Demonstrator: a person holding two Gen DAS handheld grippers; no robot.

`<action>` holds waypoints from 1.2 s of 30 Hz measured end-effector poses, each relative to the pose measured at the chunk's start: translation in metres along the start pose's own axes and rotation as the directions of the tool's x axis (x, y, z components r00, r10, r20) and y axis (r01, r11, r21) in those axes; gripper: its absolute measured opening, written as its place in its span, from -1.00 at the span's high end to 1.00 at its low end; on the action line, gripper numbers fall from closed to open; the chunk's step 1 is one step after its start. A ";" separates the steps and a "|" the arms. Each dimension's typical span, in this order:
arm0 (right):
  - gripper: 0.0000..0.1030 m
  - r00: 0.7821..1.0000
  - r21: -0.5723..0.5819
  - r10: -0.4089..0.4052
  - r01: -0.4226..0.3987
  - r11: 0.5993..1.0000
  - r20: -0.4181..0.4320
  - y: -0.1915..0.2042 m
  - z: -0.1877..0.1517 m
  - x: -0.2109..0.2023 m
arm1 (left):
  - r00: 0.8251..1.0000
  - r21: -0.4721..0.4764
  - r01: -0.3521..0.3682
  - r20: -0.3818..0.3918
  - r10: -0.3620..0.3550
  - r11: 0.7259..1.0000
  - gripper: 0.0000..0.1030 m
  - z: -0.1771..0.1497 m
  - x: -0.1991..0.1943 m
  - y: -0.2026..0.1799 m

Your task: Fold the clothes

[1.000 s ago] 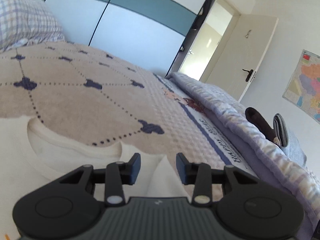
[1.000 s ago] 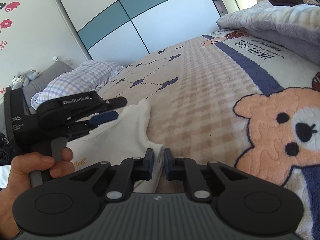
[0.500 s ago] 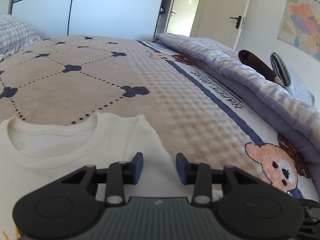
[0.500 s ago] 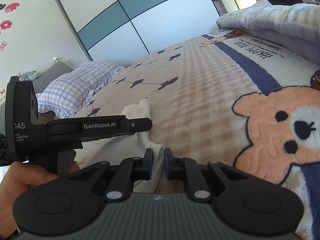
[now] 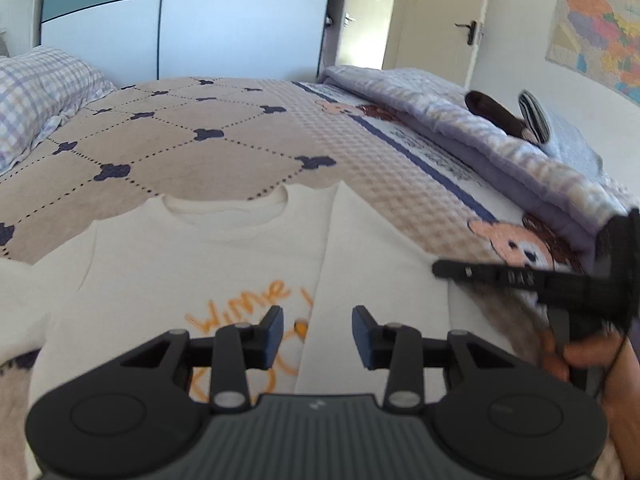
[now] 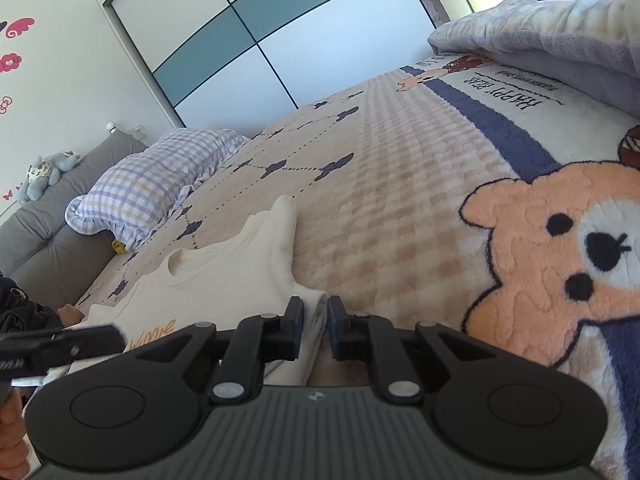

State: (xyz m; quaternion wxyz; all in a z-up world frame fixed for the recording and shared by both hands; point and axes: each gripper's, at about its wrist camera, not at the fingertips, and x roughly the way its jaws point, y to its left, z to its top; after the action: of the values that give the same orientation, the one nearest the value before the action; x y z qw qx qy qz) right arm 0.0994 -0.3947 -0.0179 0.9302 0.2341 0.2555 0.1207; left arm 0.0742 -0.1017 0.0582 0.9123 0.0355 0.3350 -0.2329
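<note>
A cream sweatshirt (image 5: 208,268) with orange lettering lies flat on the bed, collar away from me; its right side is folded over the front. It also shows in the right wrist view (image 6: 224,280). My left gripper (image 5: 318,330) is open and empty, held above the shirt's chest. My right gripper (image 6: 315,320) is shut on the folded right edge of the sweatshirt, low on the bed. The right gripper also shows at the right of the left wrist view (image 5: 520,278).
The bed has a beige patterned blanket (image 5: 224,148) with bear prints (image 6: 560,248). A checked pillow (image 6: 160,176) lies at the head. A folded lavender quilt (image 5: 480,136) runs along the right side. A wardrobe (image 5: 180,20) stands behind.
My left gripper has pulled back and risen, so the whole shirt front now shows. Its jaws have opened wider. The right gripper has stayed shut on the shirt edge.
</note>
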 end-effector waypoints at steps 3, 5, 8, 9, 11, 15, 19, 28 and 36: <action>0.75 1.000 0.000 0.000 0.000 1.000 0.001 0.000 0.000 0.000 | 0.998 0.098 0.057 -0.032 -0.054 0.994 0.25 -0.022 -0.028 -0.002; 0.74 1.000 0.006 0.006 -0.006 1.000 0.002 -0.001 -0.001 0.000 | 0.994 0.135 0.094 -0.068 -0.086 0.986 0.25 -0.038 -0.039 -0.004; 0.73 1.000 0.038 0.025 -0.025 0.999 0.001 -0.006 0.000 0.000 | 0.989 0.201 0.095 -0.127 -0.070 0.975 0.25 -0.061 -0.043 -0.010; 0.73 0.999 0.052 0.034 -0.034 0.998 0.001 -0.009 0.000 0.000 | 0.991 0.239 0.081 -0.120 -0.053 0.968 0.25 -0.069 -0.045 -0.011; 0.73 0.999 0.069 0.045 -0.045 0.997 0.001 -0.012 0.000 0.001 | 0.993 0.284 0.061 -0.113 -0.030 0.957 0.25 -0.077 -0.052 -0.013; 0.71 0.999 0.070 0.050 -0.051 0.996 0.008 -0.011 0.000 0.000 | 0.991 0.277 0.053 -0.134 -0.016 0.959 0.25 -0.087 -0.072 -0.007; 0.70 0.998 0.090 0.060 -0.062 0.994 0.016 -0.014 0.000 -0.001 | 0.989 0.265 0.057 -0.148 -0.018 0.963 0.24 -0.101 -0.091 -0.003; -0.31 0.966 0.135 -0.131 0.102 0.986 0.223 -0.010 -0.003 -0.041 | 0.982 0.232 0.071 -0.184 -0.028 0.970 0.10 -0.114 -0.117 0.010; -0.42 0.979 -0.150 -0.104 0.131 0.980 0.173 0.090 -0.031 -0.117 | 0.985 0.108 0.037 -0.173 -0.018 0.993 -0.18 -0.139 -0.164 0.057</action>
State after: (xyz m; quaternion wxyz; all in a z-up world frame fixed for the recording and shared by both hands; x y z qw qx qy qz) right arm -0.0246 -0.3460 0.0518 0.9695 0.1522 0.1806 0.0657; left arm -0.0920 0.0458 0.0484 0.8734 0.1014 0.3993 -0.2598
